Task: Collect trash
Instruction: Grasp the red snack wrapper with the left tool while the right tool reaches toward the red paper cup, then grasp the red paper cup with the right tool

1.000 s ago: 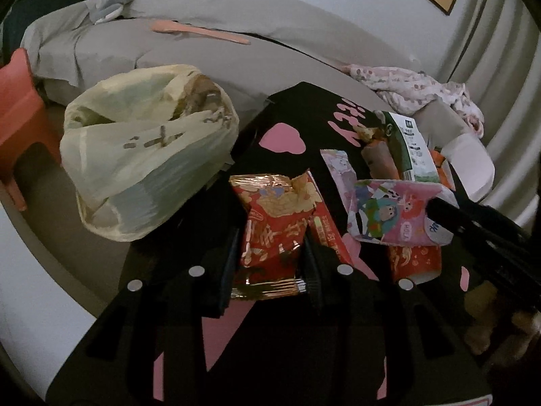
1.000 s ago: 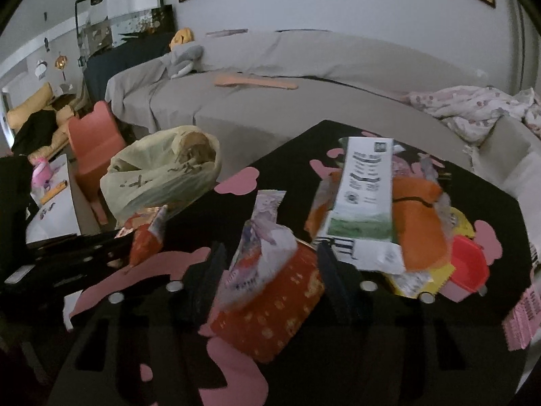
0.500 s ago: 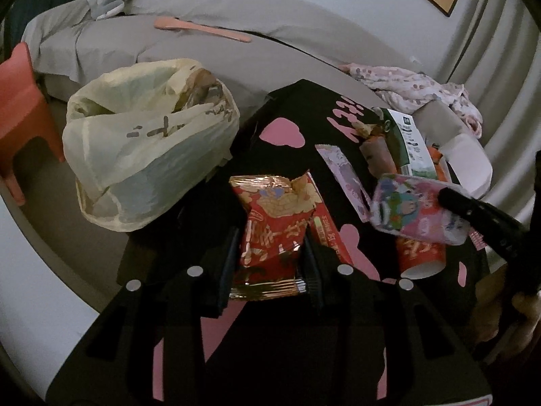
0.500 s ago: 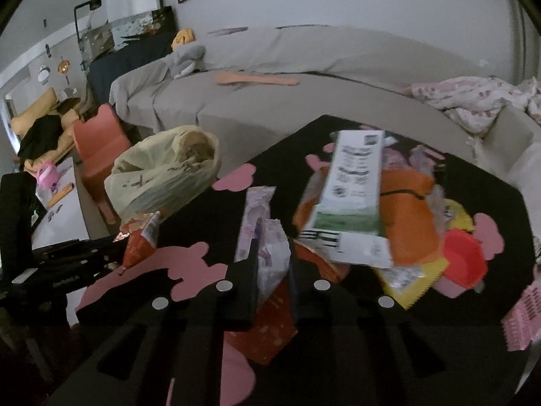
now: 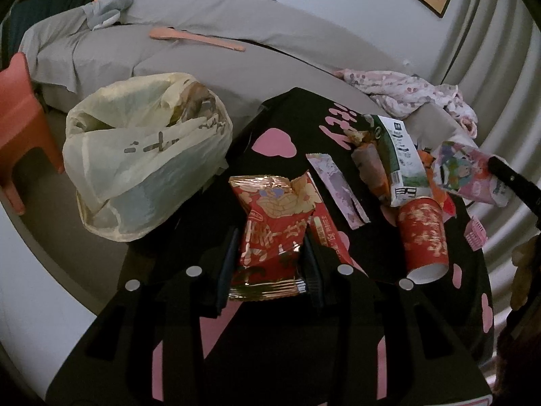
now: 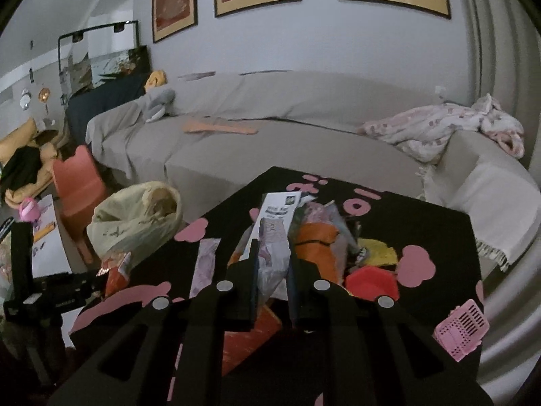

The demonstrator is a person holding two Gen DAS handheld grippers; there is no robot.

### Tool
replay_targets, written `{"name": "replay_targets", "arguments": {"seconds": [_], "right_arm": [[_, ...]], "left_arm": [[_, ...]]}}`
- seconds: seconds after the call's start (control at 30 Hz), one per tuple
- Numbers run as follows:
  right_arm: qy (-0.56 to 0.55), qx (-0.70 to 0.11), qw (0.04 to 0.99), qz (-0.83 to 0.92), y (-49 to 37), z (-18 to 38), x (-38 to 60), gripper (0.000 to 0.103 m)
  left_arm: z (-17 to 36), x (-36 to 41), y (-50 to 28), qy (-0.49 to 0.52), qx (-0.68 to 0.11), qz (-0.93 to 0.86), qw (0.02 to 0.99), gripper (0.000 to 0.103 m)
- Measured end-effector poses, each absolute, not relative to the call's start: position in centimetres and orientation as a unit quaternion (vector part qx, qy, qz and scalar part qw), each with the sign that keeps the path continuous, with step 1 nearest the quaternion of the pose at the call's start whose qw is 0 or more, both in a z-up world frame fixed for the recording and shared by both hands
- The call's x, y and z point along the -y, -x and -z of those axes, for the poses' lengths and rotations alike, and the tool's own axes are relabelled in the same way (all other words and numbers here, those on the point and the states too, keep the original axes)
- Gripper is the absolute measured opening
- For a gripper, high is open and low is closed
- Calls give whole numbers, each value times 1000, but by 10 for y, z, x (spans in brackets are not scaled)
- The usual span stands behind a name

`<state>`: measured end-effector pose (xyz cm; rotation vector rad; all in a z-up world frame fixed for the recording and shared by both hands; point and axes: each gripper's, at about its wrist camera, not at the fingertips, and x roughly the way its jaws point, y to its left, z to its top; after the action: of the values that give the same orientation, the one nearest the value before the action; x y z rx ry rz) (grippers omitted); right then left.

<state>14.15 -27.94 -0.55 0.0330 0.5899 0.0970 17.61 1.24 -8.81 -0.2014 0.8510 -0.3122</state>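
left wrist view: left gripper [image 5: 270, 264] clenches a crinkly red foil snack packet [image 5: 270, 223] over the black table [image 5: 297, 128], near the translucent yellowish trash bag [image 5: 142, 155].

right wrist view: right gripper [image 6: 272, 270] pinches a glossy cartoon-printed pouch [image 6: 272, 253] above the table.

A bag [image 5: 142, 155] stands just off the table's [image 5: 297, 115] left edge, before the sofa [image 5: 209, 57]; cup [image 5: 422, 237], carton [image 5: 399, 155] and wrappers [image 5: 338, 189] crowd its right side
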Motion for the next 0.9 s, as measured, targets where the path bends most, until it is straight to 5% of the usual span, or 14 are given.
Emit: {"name": "replay_targets", "arguments": {"seconds": [0.9], "right_arm": [[-21, -292, 955, -52, -146, 7, 281, 15]], "left_arm": [[109, 12, -190, 71, -432, 172, 882, 34]]}}
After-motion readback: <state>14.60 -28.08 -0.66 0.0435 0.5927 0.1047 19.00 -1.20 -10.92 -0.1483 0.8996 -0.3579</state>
